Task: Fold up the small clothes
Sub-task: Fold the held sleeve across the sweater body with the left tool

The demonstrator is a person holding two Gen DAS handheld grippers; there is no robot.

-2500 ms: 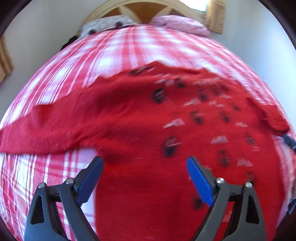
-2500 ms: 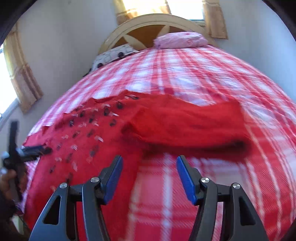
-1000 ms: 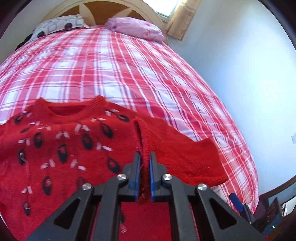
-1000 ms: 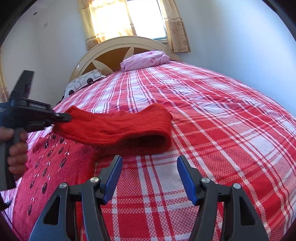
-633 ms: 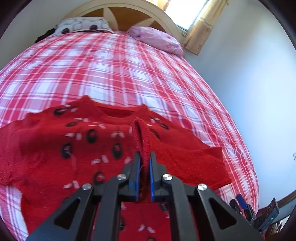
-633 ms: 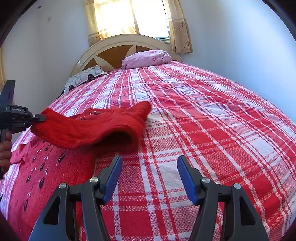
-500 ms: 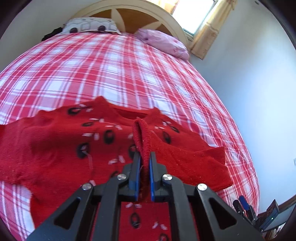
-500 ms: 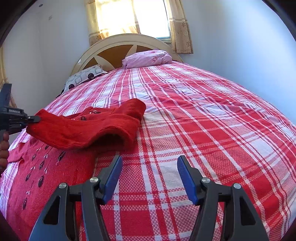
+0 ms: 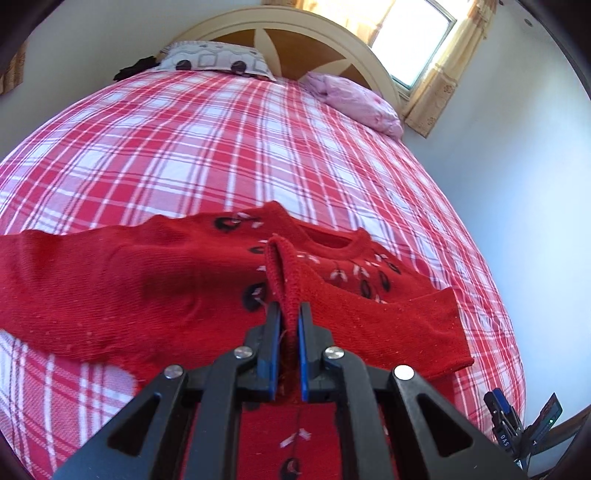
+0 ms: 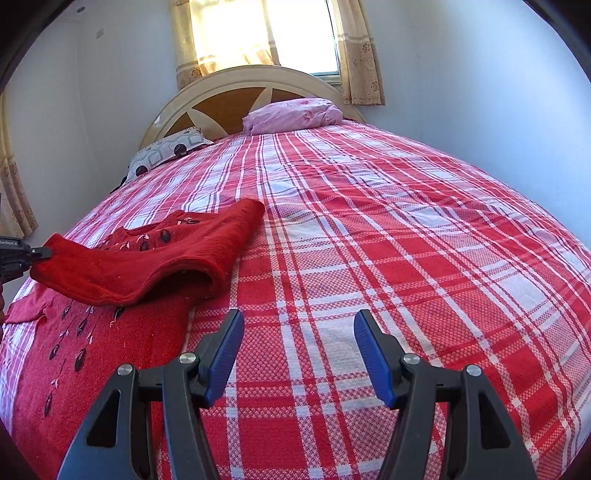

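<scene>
A small red knitted sweater [image 9: 110,288] with dark oval marks lies on the red plaid bed [image 9: 221,147]. My left gripper [image 9: 286,314] is shut on the cuff of the sweater's right sleeve [image 9: 369,325] and holds it lifted over the sweater's body. The right wrist view shows the sleeve [image 10: 147,266] draped across the sweater [image 10: 103,350], with the left gripper [image 10: 40,253] at the far left edge. My right gripper [image 10: 297,332] is open and empty above bare bedspread, to the right of the sweater.
A curved wooden headboard [image 10: 251,96] with a pink pillow [image 10: 291,114] and a patterned pillow [image 10: 166,151] stands at the far end. A curtained window [image 10: 266,33] is behind it. White walls flank the bed. Dark gear [image 9: 517,424] sits at the bed's lower right edge.
My left gripper, shut on the sleeve cuff, has carried the sleeve further left across the sweater's body. My right gripper stays open and has hardly moved.
</scene>
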